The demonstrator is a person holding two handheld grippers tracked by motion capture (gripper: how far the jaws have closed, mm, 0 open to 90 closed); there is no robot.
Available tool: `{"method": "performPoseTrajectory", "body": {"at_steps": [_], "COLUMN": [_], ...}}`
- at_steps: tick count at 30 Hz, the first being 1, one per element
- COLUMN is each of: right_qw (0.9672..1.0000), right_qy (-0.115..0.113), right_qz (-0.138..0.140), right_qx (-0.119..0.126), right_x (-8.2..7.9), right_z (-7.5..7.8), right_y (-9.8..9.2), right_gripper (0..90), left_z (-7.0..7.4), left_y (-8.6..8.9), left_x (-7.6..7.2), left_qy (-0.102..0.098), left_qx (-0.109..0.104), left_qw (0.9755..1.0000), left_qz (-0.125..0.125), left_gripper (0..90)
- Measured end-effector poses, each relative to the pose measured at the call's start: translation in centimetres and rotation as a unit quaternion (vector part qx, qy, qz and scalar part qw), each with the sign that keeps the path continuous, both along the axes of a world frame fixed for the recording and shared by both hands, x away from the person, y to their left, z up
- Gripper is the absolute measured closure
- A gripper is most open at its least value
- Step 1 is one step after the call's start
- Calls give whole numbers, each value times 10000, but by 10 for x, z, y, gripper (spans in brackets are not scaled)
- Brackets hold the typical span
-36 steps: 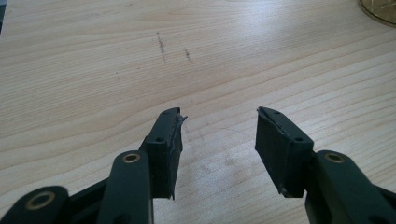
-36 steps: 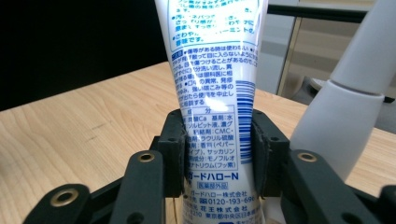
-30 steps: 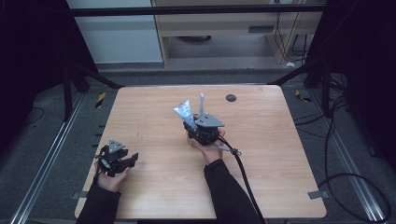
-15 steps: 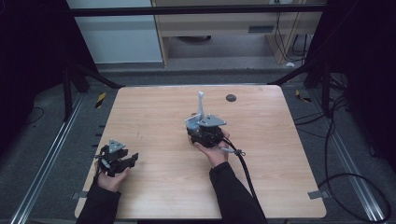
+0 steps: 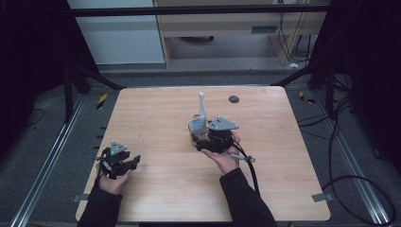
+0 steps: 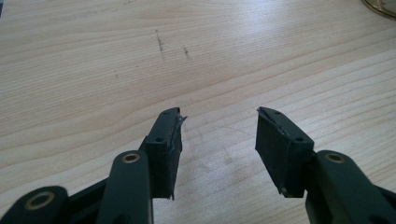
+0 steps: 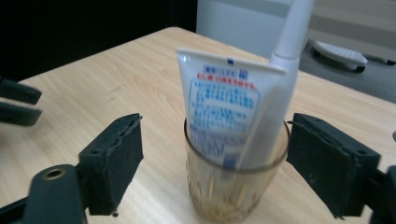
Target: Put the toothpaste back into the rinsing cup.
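A clear glass cup (image 7: 233, 186) stands on the wooden table (image 5: 156, 109), holding a white toothpaste tube (image 7: 219, 112) with blue print and a white toothbrush (image 7: 292, 32). My right gripper (image 7: 215, 125) is open; its jaws have just been opening. The cup sits between the pads, with a gap on each side. In the high view the cup (image 5: 198, 135) is mid-table, just left of the right gripper (image 5: 202, 139), and the toothbrush (image 5: 202, 105) rises above it. My left gripper (image 6: 218, 114) is open and empty over bare wood, near the front left corner (image 5: 133, 161).
A small dark round thing (image 5: 233, 99) lies on the table towards the back. The right gripper's cable (image 5: 250, 172) trails to the front edge. A dark floor with metal rails surrounds the table. The cup's rim (image 6: 380, 7) shows far off in the left gripper view.
The right gripper has drawn back to the right and towards the person. The tube, which tilted left a second ago, now stands upright in the cup. The left gripper has not moved.
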State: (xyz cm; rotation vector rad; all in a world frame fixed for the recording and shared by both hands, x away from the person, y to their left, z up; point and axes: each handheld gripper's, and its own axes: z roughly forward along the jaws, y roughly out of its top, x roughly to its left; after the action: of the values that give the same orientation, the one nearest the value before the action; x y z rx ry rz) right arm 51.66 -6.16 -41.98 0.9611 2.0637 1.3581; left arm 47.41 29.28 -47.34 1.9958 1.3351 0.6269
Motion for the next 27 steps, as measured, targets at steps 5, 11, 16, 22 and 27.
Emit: {"method": "performPoseTrajectory", "body": {"at_steps": [5, 11, 16, 22, 27], "right_qw": [9997, 9986, 9975, 9926, 9868], "right_qy": [179, 463, 581, 878, 1090], "right_qz": [-19, -66, -305, -806, -1167], "right_qx": [-162, -254, -281, -227, -255], "right_x": [-11, -25, -38, -49, -55], "right_z": [1, -1, -6, -29, -45], "right_y": [-13, -42, -77, -127, -159], "right_gripper": [154, 140, 130, 114, 109], "left_z": [0, 0, 0, -1, -2], "left_y": [0, -1, 0, 1, 3], "left_x": [0, -1, -1, -1, -1], "left_qy": [8, 15, 17, 22, 17], "left_qx": [0, -24, -41, -34, -53], "left_qw": [10000, 10000, 10000, 10000, 10000], "left_qz": [-3, 2, 8, 18, 33], "left_gripper": [496, 489, 471, 437, 411]}}
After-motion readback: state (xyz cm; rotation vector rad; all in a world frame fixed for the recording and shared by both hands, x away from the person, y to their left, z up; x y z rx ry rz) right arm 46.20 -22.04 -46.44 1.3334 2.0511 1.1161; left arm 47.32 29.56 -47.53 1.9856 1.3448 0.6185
